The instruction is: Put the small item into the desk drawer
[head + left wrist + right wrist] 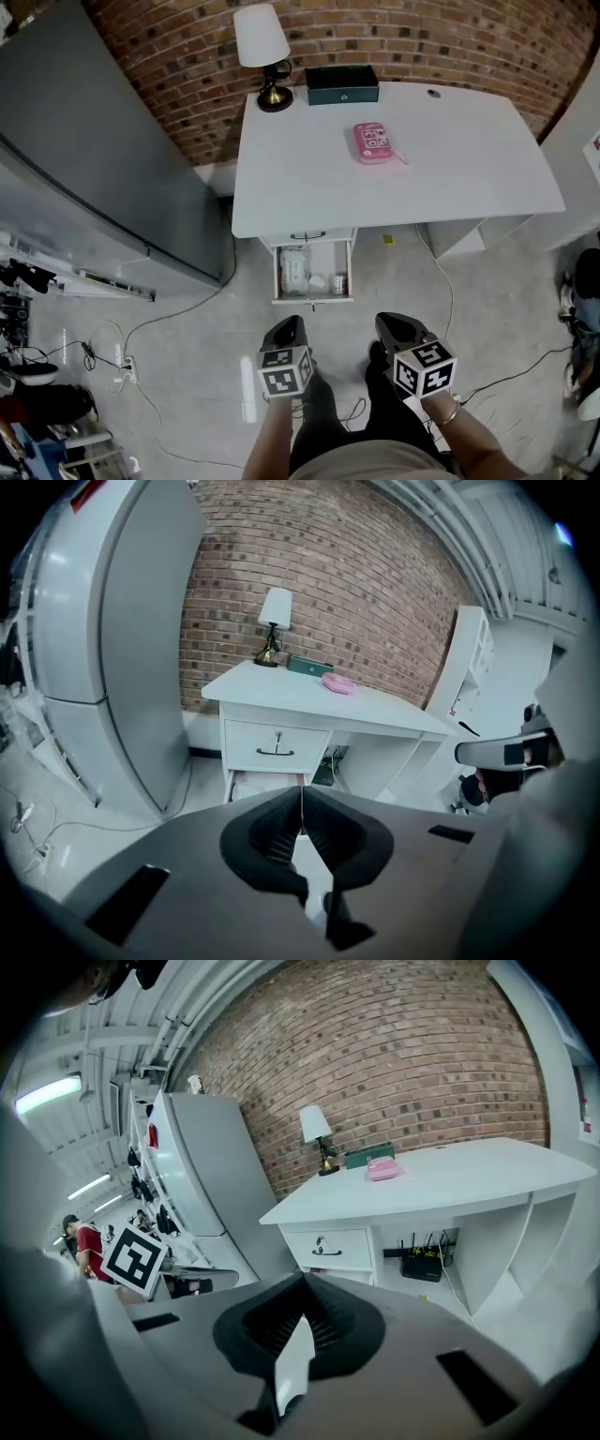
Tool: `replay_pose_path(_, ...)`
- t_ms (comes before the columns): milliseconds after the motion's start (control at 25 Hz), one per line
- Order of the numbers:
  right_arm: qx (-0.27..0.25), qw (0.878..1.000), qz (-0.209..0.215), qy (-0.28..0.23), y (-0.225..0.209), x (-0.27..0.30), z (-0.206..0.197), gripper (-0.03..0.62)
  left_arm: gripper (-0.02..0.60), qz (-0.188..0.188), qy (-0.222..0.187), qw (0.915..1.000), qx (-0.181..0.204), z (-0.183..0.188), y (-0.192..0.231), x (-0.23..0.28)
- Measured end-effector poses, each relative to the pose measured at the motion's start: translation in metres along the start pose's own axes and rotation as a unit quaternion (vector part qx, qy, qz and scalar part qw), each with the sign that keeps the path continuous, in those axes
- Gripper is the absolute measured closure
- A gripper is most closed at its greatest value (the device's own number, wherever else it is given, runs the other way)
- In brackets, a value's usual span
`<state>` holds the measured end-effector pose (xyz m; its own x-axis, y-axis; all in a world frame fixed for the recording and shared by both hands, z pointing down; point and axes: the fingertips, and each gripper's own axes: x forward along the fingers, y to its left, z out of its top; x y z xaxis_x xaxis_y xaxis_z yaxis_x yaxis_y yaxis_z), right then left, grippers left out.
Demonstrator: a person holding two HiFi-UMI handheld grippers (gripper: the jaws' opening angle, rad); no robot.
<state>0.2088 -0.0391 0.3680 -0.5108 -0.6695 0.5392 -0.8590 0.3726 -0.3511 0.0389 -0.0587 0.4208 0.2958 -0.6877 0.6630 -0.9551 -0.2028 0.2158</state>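
A pink small item [376, 142] lies on the white desk [469, 159], right of its middle; it also shows in the left gripper view [338, 682] and the right gripper view [382, 1168]. Below the desk's front left, a drawer [312, 298] stands pulled out, with a white packet [294, 271] and a small jar [338, 282] inside. A second drawer [276, 746] above it is closed. Both grippers hang low in front of the person, well short of the desk. My left gripper [288, 328] is shut and empty. My right gripper [398, 325] is shut and empty too.
A table lamp [262, 52] and a dark box [342, 84] stand at the desk's back edge by the brick wall. A tall grey cabinet [94, 159] stands left of the desk. Cables [169, 319] run over the floor. A router [424, 1265] sits under the desk.
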Motion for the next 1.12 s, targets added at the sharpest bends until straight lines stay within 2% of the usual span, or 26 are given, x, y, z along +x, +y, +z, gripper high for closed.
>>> replay_pose_path(280,-0.021,1.0,-0.007,-0.001,-0.006,-0.011,0.001,0.588,0.557,-0.001,-0.001,0.9999,0.013,0.003,-0.011,-0.004)
replay_pose_path(760,-0.015,1.0,-0.01,-0.005,0.001,-0.021,-0.001,0.589,0.557,-0.006,0.002,0.9996,0.026,0.003,-0.021,-0.01)
replay_pose_path(1120,-0.015,1.0,-0.009,-0.001,0.012,-0.016,-0.002,0.589,0.557,-0.009,-0.001,0.9997,0.024,0.003,-0.014,-0.012)
